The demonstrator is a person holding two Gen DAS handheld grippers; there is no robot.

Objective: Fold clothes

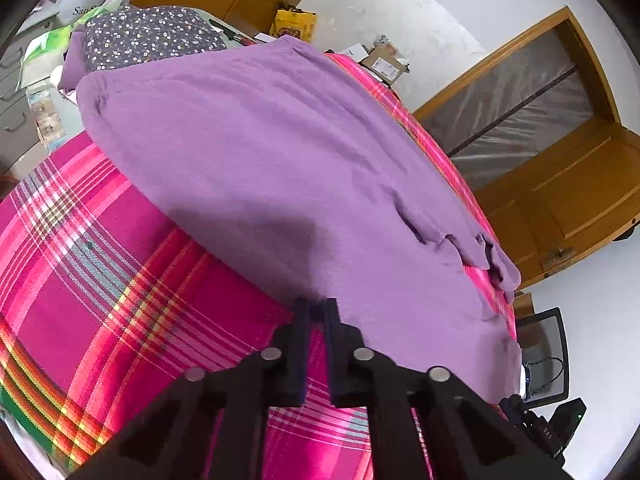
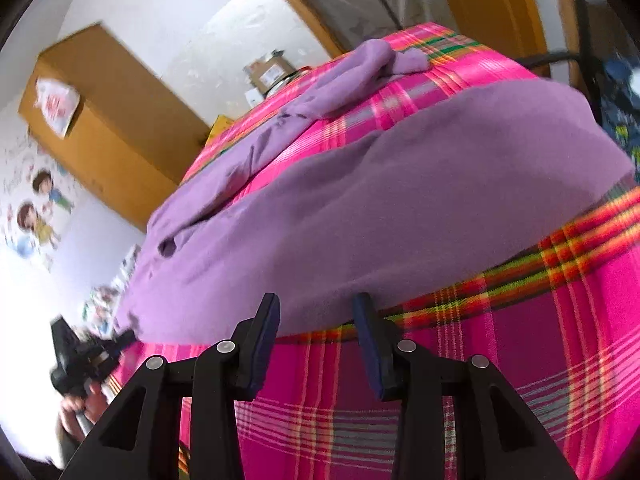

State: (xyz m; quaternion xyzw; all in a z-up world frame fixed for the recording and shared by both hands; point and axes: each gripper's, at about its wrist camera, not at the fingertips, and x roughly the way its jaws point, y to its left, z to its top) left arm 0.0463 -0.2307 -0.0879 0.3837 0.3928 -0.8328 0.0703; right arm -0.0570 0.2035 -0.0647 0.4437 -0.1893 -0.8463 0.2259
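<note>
One pink plaid bedspread (image 1: 120, 280), yellow-brown door (image 1: 568, 200)

The left gripper (image 1: 318, 306) points steeply downward, its jaws nearly closed with only a thin slit between them. The right gripper (image 2: 316, 306) also tilts downward, its jaws standing apart, about half spread, with nothing pressed between them.

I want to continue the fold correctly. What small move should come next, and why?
Probably close the right hand-held gripper on the near hem of the purple garment: its jaws stand open at that edge, while the left hand-held gripper already looks shut on the hem over the plaid cloth.
</note>
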